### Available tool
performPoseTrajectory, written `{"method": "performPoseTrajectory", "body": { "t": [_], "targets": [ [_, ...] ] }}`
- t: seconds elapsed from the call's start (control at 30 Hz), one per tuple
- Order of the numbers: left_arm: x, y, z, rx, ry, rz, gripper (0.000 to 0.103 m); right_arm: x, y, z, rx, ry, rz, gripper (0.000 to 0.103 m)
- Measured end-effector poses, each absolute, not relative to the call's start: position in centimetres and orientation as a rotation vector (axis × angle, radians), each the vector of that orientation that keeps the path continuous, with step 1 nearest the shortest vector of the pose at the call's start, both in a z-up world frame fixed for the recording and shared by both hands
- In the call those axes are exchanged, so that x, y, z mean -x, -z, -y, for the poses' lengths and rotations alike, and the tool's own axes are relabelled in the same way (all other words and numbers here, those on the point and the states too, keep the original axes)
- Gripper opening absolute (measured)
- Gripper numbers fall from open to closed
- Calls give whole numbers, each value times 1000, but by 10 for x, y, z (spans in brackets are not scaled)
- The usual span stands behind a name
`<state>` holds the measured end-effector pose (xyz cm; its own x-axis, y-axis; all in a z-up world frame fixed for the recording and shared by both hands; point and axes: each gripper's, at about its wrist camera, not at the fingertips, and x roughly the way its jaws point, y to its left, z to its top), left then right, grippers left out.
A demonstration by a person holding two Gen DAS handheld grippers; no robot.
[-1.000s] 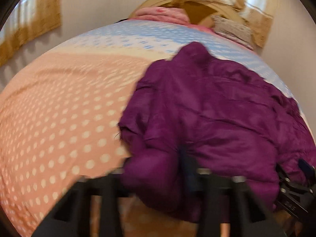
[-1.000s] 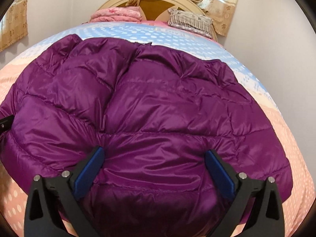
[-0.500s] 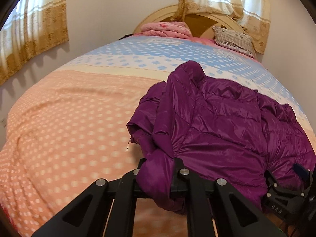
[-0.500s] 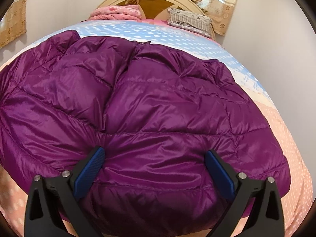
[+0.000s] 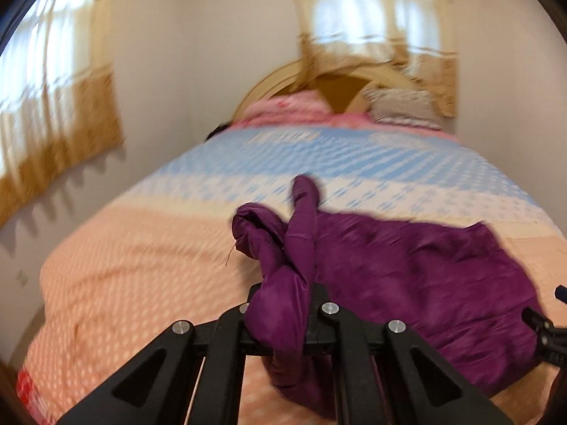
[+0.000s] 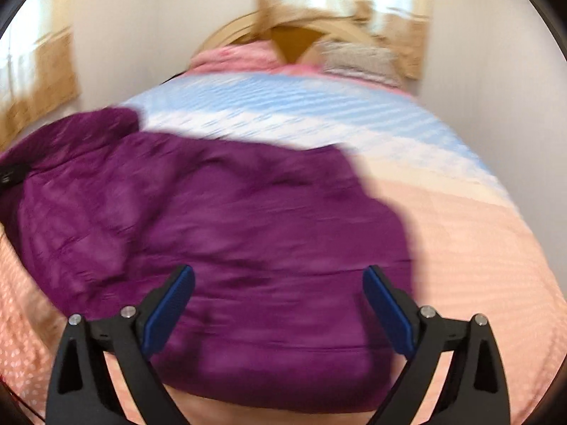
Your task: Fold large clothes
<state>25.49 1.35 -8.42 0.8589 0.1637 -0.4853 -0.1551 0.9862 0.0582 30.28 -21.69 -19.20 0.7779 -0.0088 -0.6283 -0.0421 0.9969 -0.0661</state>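
A purple quilted down jacket (image 5: 418, 269) lies on the dotted bedspread (image 5: 134, 269). My left gripper (image 5: 283, 304) is shut on a bunched fold of the jacket's left edge and holds it lifted off the bed. In the right wrist view the jacket (image 6: 226, 226) fills the middle. My right gripper (image 6: 278, 283) is open, its blue pads (image 6: 170, 304) spread wide above the jacket's near hem, holding nothing. The right gripper also shows at the right edge of the left wrist view (image 5: 545, 326). Both views are blurred by motion.
The bedspread turns from peach to blue (image 6: 283, 102) toward the headboard (image 5: 340, 81). A pink folded blanket (image 5: 283, 109) and a striped pillow (image 5: 404, 109) lie at the head. Curtained windows (image 5: 53, 117) are on the left and back walls. A wall runs close on the right.
My left gripper has risen and pulled back with the jacket's edge, stretching the fold up. My right gripper has lifted away from the jacket and stays open; the jacket looks smaller in both views.
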Motion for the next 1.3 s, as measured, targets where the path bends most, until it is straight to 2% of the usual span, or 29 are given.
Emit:
{"method": "performPoseTrajectory", "body": {
  "t": [0.23, 0.37, 0.47, 0.6, 0.83, 0.9, 0.93, 0.97, 1.0, 1.03, 1.17, 1.23, 1.3],
  "targets": [
    [-267, 58, 119, -229, 67, -403, 6, -287, 203, 359, -17, 272, -710, 98],
    [-269, 86, 204, -417, 232, -392, 6, -269, 205, 402, -74, 348, -725, 98],
    [-268, 126, 249, -546, 352, -466, 6, -258, 216, 420, -111, 371, -748, 98],
    [-267, 180, 270, -663, 387, -526, 6, -248, 227, 427, -142, 369, -771, 98],
    [-254, 172, 276, -693, 380, -478, 13, -255, 232, 424, -149, 352, -775, 98],
    [-247, 160, 284, -697, 377, -454, 21, -258, 234, 424, -144, 352, -773, 98],
    [-234, 152, 285, -686, 392, -435, 35, -256, 234, 424, -142, 355, -771, 98],
    [-225, 142, 284, -674, 412, -415, 60, -255, 235, 423, -140, 356, -772, 98],
    [-217, 133, 284, -658, 428, -389, 74, -255, 234, 423, -137, 359, -771, 98],
    [-206, 123, 282, -643, 431, -346, 95, -255, 232, 422, -133, 363, -769, 98],
    [-188, 92, 258, -595, 426, -279, 98, -261, 224, 422, -122, 365, -771, 97],
    [-207, 85, 235, -549, 350, -304, 98, -266, 215, 417, -124, 350, -769, 90],
    [-239, 81, 209, -501, 237, -361, 98, -275, 207, 408, -125, 333, -774, 76]
  ]
}}
